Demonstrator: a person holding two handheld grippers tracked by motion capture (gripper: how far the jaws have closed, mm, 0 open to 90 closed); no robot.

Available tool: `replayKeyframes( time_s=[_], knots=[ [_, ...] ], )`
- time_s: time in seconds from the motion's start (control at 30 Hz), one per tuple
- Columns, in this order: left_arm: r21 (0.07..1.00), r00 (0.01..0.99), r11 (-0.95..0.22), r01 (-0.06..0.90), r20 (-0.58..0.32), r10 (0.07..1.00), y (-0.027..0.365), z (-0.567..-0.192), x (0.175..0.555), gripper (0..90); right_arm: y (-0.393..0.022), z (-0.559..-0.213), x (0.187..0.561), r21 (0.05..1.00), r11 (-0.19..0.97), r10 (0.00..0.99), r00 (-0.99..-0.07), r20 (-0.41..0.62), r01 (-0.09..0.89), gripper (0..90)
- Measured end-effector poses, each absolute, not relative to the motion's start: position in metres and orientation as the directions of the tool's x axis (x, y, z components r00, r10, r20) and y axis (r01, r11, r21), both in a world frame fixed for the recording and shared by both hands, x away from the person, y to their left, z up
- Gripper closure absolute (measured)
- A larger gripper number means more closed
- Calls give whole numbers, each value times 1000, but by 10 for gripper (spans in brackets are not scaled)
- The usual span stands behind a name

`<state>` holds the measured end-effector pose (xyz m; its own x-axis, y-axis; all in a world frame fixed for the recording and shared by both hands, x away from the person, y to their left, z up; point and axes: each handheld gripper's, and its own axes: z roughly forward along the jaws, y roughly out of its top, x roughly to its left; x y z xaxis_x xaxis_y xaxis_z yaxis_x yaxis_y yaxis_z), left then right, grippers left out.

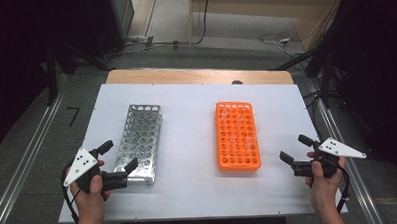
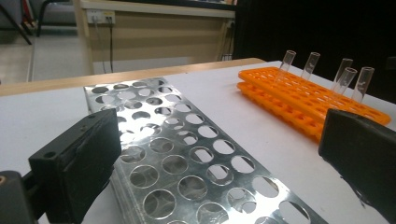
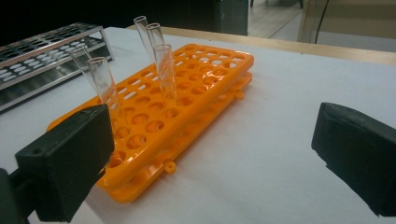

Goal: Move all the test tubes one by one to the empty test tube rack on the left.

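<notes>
We count two racks on the white table [image 1: 189, 192]: one metal rack [image 1: 140, 141], just ahead of the left gripper [image 1: 119, 156], and one orange rack [image 1: 237, 135], ahead and inward of the right gripper [image 1: 297, 147]. Two grippers, one per hand, each with two black jaws standing wide apart, nothing between them.

Clear test tubes [image 3: 166, 70]: five standing in the orange rack, as we count them in both gripper views; from the high view they're too faint to confirm, so call it five, probably. We see no tubes in the metal rack's holes that show.

Each gripper has one grey three-cornered plate.
</notes>
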<state>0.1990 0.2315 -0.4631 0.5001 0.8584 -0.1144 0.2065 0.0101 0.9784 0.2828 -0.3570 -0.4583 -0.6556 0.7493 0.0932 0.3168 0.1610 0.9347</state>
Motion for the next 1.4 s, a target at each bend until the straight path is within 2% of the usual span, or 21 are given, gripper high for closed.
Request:
replayKeyframes(
  time_s=[0.13,0.37,0.8,1.1,1.4],
  knots=[
    [979,506,8,206,-113,855,229,-461,197,0,-348,-456,283,927,177,729,-677,103,332,0],
    [977,506,6,212,-115,855,226,-459,197,0,-322,-451,279,919,191,679,-723,129,344,61],
    [976,537,-13,218,-109,836,212,-456,195,0,-288,-457,284,891,261,616,-775,144,373,328],
    [974,560,-18,228,-116,820,205,-454,195,0,-273,-467,292,859,307,637,-759,134,409,535],
    [971,575,-44,236,-103,812,194,-452,195,0,-262,-475,297,844,335,660,-744,107,419,623]
  ],
)
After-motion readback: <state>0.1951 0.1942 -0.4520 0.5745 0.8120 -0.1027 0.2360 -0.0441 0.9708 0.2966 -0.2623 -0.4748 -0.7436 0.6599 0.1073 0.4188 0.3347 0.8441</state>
